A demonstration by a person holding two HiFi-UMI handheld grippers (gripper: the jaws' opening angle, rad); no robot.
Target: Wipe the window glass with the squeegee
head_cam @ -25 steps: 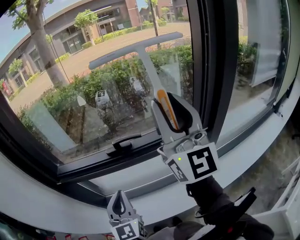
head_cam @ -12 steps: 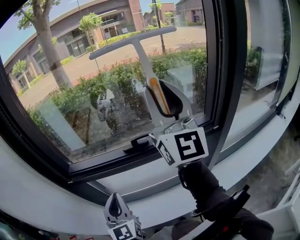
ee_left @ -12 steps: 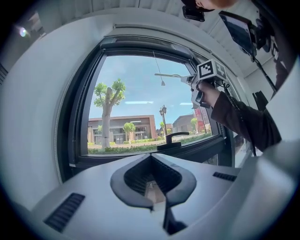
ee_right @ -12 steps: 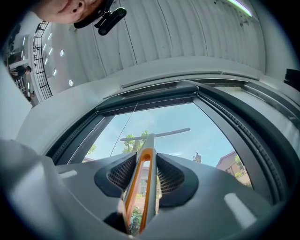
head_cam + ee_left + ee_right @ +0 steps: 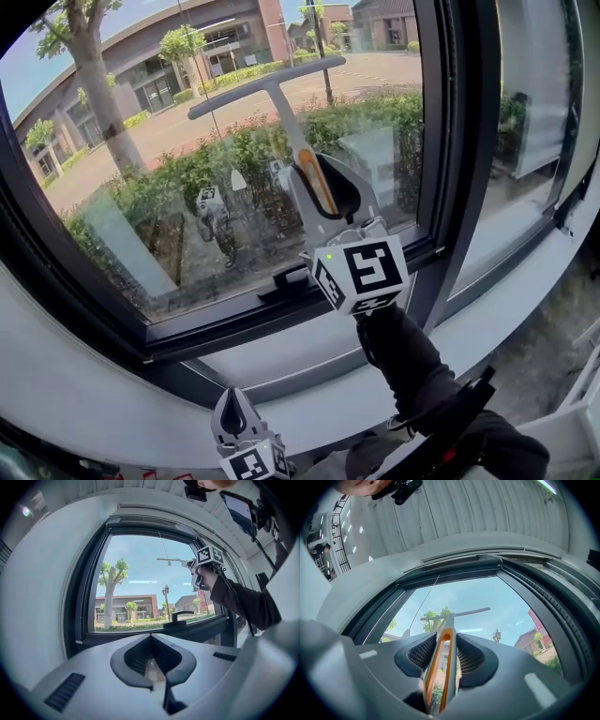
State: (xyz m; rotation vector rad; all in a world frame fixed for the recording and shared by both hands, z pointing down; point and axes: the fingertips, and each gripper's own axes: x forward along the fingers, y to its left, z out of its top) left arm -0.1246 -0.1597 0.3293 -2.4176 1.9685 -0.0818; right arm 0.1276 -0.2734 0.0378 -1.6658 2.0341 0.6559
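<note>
The squeegee [image 5: 281, 103] has a grey T-shaped blade bar and a grey-and-orange handle [image 5: 443, 653]. Its blade lies against the window glass [image 5: 169, 159] near the upper middle of the pane. My right gripper [image 5: 323, 192] is shut on the handle, raised in front of the glass, with the blade bar [image 5: 457, 613] above it. My left gripper [image 5: 236, 412] hangs low by the sill, shut with nothing between its jaws. In the left gripper view my right gripper [image 5: 199, 566] and the squeegee [image 5: 173, 561] show high against the pane.
A black window handle [image 5: 286, 281] sits on the lower frame below the squeegee. A thick dark mullion [image 5: 459, 141] splits this pane from the one at right. A pale sill [image 5: 309, 347] runs under the frame. Trees, shrubs and buildings lie outside.
My right gripper has lifted the squeegee up the glass and a little left, then eased slightly right. The left gripper has stayed low by the sill.
</note>
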